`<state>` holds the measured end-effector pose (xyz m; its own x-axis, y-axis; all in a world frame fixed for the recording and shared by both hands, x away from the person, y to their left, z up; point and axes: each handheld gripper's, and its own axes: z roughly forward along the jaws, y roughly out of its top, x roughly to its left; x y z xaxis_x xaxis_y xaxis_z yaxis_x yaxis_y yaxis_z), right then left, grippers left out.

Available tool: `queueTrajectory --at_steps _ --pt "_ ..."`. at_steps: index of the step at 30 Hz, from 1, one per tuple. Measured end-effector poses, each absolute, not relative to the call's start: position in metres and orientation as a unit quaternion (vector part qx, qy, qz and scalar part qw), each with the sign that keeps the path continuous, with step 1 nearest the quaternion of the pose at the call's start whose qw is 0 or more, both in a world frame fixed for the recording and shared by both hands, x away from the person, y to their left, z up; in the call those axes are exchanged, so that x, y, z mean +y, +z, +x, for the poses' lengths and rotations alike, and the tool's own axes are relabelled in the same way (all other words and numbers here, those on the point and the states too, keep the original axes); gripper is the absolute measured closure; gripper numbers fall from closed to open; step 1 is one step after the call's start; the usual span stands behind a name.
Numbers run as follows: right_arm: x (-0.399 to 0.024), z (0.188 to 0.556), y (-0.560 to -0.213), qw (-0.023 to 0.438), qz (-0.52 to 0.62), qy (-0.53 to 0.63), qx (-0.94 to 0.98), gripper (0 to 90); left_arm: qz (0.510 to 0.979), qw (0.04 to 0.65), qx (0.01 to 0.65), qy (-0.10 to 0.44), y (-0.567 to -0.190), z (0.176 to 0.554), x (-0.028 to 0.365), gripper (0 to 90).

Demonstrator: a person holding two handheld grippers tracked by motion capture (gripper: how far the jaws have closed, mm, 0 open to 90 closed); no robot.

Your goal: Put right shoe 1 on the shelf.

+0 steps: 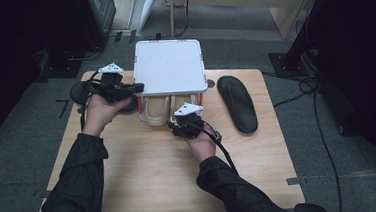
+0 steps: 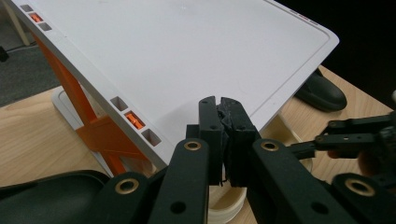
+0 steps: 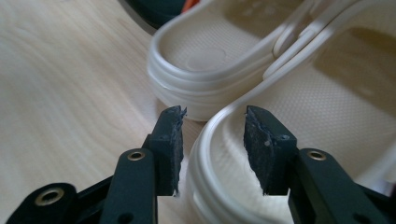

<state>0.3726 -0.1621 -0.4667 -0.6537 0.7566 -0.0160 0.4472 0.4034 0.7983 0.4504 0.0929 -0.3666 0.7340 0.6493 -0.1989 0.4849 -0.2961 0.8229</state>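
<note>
Right claw (image 3: 212, 116) stands part open, its jaws astride the heel rim of the nearer cream sandal (image 3: 289, 135), pads not pressing; both sandals lie on the tabletop (image 1: 145, 164) beneath the white rack (image 1: 169, 66). Left claw (image 2: 222, 105) shut, empty, beside the rack

Wooden table (image 1: 145, 174) bears white rack (image 1: 169, 67), cream slippers (image 1: 164, 112), black sandals (image 1: 237, 102).

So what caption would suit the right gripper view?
Open tongs straddle the heel rim of a cream sandal, its twin beside it.
</note>
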Motion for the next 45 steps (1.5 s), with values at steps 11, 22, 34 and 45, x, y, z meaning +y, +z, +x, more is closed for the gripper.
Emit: queueTrajectory --at_steps 11,22,34,45 --pt "-0.153 0.388 -0.477 0.190 0.358 0.377 0.833 65.3 0.800 0.477 0.354 0.086 -0.367 0.451 0.093 88.4" --pt "-0.172 0.393 -0.475 0.156 0.360 0.392 0.832 57.2 0.799 0.478 0.354 0.085 -0.367 0.451 0.094 88.5" --pt "-0.191 0.350 -0.458 0.138 0.330 0.424 0.832 80.2 0.799 0.476 0.356 0.085 -0.367 0.450 0.093 88.4" --pt "-0.198 0.359 -0.485 0.129 0.346 0.397 0.840 83.1 0.799 0.478 0.356 0.083 -0.367 0.451 0.094 88.4"
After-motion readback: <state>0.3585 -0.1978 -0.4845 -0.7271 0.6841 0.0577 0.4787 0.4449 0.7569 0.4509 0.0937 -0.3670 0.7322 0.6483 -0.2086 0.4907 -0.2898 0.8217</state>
